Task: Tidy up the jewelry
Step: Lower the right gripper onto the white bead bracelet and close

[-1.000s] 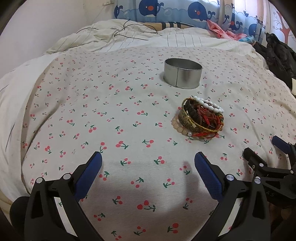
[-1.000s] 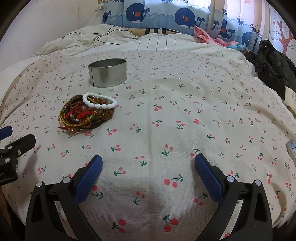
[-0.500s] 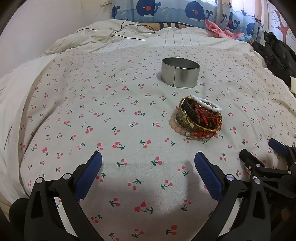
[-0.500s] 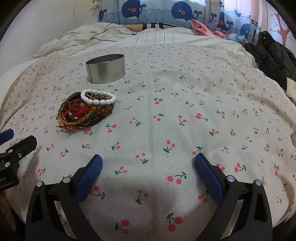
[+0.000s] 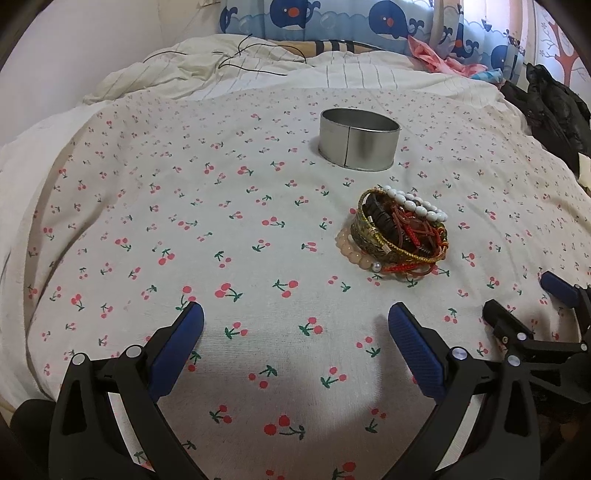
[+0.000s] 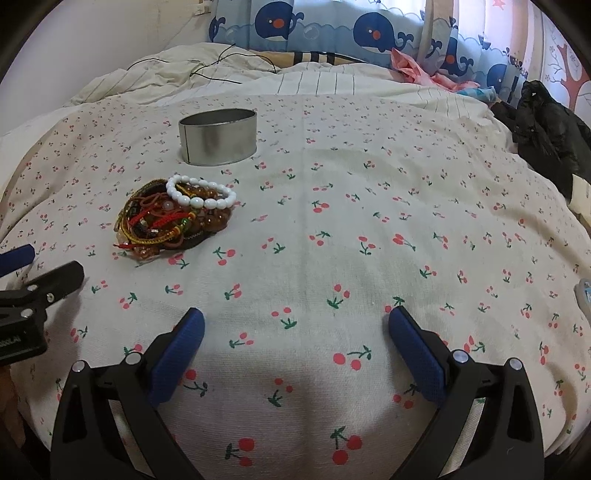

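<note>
A pile of bracelets (image 5: pixel 400 232) lies on the cherry-print bedsheet, with a white bead bracelet (image 6: pixel 201 194) on top, red and gold cords, and a peach bead strand beneath. An empty round metal tin (image 5: pixel 359 138) stands just behind the pile; it also shows in the right wrist view (image 6: pixel 218 136). My left gripper (image 5: pixel 295 325) is open and empty, near and to the left of the pile. My right gripper (image 6: pixel 295 326) is open and empty, near and to the right of the pile (image 6: pixel 173 221). Each gripper shows at the edge of the other's view.
The cherry-print bedsheet (image 5: pixel 207 206) covers a bed. A crumpled white duvet with a black cable (image 5: pixel 229 66) lies at the back. Black clothing (image 6: pixel 546 129) sits at the right edge. Whale-print fabric (image 6: pixel 332 33) hangs behind.
Both grippers have moved slightly forward toward the pile and tin, which appear a little nearer. Nothing was picked up; both stay open.
</note>
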Motion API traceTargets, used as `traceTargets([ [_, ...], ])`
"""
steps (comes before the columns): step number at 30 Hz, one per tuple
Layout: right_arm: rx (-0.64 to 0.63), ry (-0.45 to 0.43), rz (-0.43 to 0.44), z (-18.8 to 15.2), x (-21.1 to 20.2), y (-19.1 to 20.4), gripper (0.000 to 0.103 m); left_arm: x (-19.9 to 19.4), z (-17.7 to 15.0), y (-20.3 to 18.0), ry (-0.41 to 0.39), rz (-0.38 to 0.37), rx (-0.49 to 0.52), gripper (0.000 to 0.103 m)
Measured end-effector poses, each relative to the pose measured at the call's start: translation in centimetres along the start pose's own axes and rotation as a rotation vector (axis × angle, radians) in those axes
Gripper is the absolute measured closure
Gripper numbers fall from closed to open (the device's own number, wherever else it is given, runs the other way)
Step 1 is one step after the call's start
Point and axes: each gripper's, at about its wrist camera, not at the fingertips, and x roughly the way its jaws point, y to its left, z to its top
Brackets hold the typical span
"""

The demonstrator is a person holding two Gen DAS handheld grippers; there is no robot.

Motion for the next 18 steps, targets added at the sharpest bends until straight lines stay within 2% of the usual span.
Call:
traceTargets([
  [4,0.0,-0.071,-0.027,0.5,-1.3,-0.1,0.007,0.4,0.1,0.1,0.003,-0.006,-0.004,0.006],
  [8,0.003,-0.144,-0.018,1.5,-2.7,-0.3,0.007,0.7,0.4,0.2,0.004,-0.014,0.0,0.006],
  [18,0.021,-0.124,0.119,4.2,-1.6,-0.5,0.007,2.1,2.3,0.1,0.01,-0.046,0.027,0.006],
])
